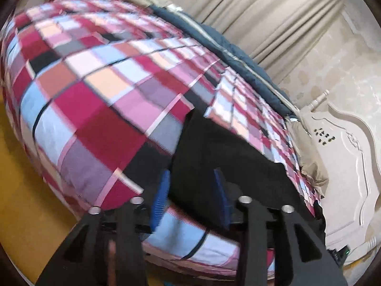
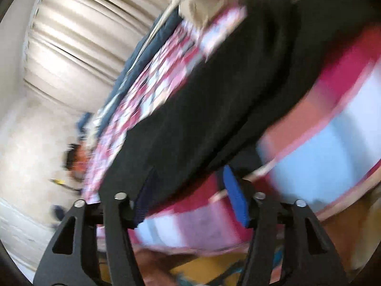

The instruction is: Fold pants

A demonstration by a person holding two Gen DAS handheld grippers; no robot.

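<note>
Black pants (image 1: 214, 147) lie on plaid bedspread (image 1: 95, 100) at the bed's near edge, w/ curtain (image 1: 273, 12) behind. Left gripper (image 1: 190, 190) fingers spread apart, cloth between them, not clenched; right gripper (image 2: 188, 193) likewise wide, straddling the pants' edge. Step looks like the grab before the fold; next: clench both, lift evenly.

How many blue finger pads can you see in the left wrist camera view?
2. One blue pad sits left of the black pants edge, the other blue pad right of it, over the checkered bedspread. None appear hidden.
</note>
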